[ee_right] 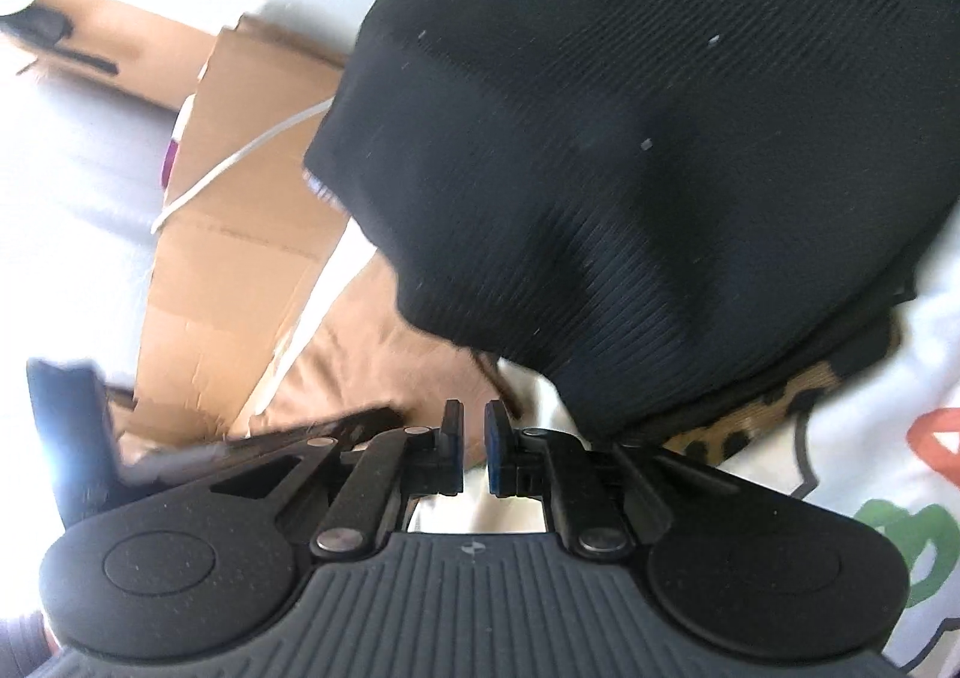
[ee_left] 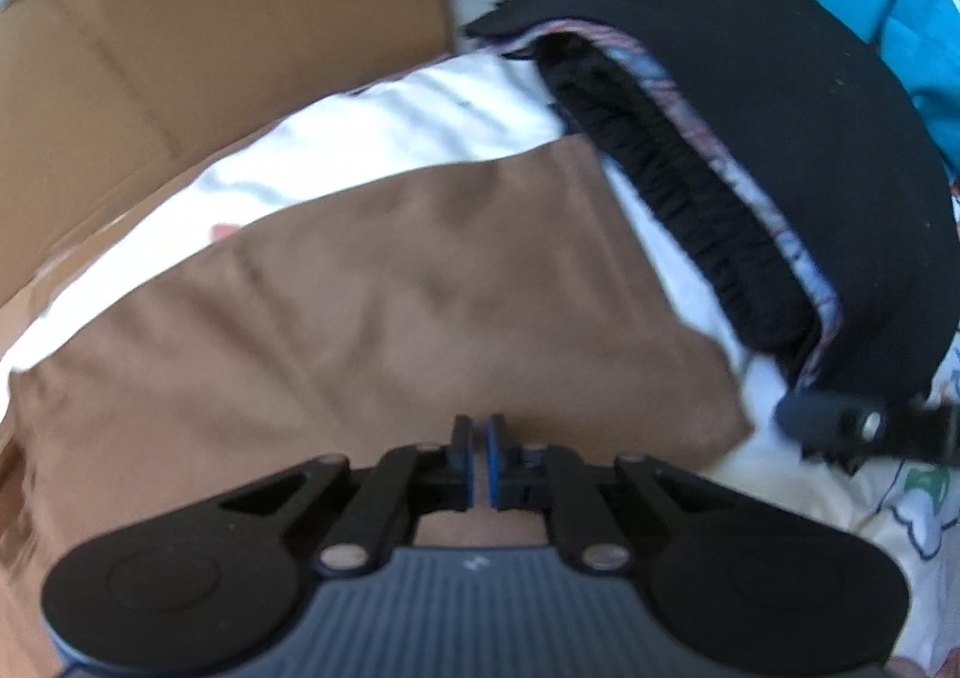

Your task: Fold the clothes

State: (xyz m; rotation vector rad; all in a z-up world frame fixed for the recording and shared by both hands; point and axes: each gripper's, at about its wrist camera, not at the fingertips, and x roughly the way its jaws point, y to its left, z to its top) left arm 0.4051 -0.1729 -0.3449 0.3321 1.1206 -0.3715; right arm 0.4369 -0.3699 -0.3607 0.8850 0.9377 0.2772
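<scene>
Left tool (ee_left: 478, 435) hovers over the brown garment (ee_left: 372, 312), jaws nearly together, empty; right tool (ee_right: 474, 432), narrow and empty, sits beside the black garment (ee_right: 630, 138)

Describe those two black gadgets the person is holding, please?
Both match. The left gripper and right gripper each have a dark ribbed body, two round black side discs, black linkage arms with silver rivets, and two short fingers faced with blue pads.
</scene>
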